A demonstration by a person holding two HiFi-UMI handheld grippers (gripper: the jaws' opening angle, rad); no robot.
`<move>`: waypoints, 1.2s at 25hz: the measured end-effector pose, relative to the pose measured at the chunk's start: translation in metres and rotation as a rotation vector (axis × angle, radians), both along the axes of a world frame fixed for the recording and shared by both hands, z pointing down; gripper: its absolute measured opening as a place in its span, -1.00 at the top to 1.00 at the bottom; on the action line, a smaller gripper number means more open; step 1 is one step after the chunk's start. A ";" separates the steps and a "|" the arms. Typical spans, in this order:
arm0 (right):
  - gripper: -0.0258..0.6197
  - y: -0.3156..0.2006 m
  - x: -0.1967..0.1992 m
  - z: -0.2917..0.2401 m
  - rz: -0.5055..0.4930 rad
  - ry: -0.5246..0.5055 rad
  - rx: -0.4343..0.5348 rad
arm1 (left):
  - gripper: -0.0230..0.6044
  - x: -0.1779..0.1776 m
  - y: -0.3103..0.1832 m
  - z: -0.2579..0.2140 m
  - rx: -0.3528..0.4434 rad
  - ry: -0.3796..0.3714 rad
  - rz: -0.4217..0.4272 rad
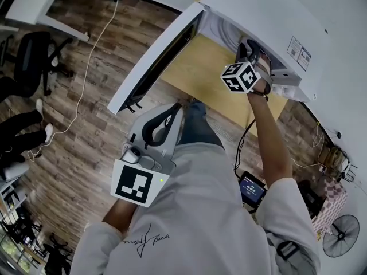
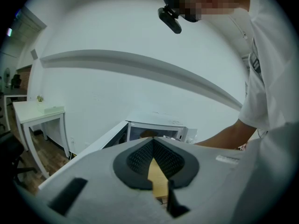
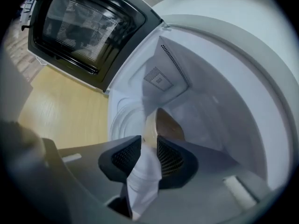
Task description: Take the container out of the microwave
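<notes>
Right claw (image 3: 149, 146) wide, container (image 3: 169, 127) just beyond.

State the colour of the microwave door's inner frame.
Black inner frame, best in the right gripper view.

"What's on the floor around you?"

"You're standing on a wood-plank floor (image 1: 74, 153). A white cable (image 1: 86, 79) trails across it, past a black office chair (image 1: 26, 53) at your left."

"And ahead of you?"

"A pale yellow tabletop (image 1: 209, 76). A fan (image 1: 340, 235) stands low at your right, and a small lit screen (image 1: 252, 188) lies between the two."
</notes>
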State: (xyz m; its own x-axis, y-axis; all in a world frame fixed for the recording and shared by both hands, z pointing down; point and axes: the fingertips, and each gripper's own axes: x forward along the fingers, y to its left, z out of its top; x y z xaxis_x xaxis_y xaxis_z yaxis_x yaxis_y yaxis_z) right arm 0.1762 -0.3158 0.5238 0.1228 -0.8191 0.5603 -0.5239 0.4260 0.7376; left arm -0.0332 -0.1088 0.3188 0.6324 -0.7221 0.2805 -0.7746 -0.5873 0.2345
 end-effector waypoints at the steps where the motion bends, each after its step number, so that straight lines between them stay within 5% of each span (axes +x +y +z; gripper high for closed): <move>1: 0.56 -0.003 0.001 0.002 0.000 0.008 -0.004 | 0.94 0.000 0.000 0.001 -0.002 -0.003 -0.001; 24: 0.46 -0.047 0.011 0.023 -0.039 0.161 -0.012 | 0.94 -0.013 0.000 0.019 -0.039 -0.062 -0.043; 30: 0.57 -0.052 0.005 0.020 -0.071 0.208 0.014 | 0.94 -0.016 -0.001 0.021 -0.048 -0.063 -0.052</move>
State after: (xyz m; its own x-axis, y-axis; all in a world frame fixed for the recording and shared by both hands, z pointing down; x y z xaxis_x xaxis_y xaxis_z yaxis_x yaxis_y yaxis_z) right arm 0.1816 -0.3677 0.5442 0.1762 -0.8375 0.5173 -0.3290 0.4452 0.8328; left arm -0.0492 -0.1101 0.3400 0.5747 -0.7382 0.3533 -0.8177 -0.5355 0.2113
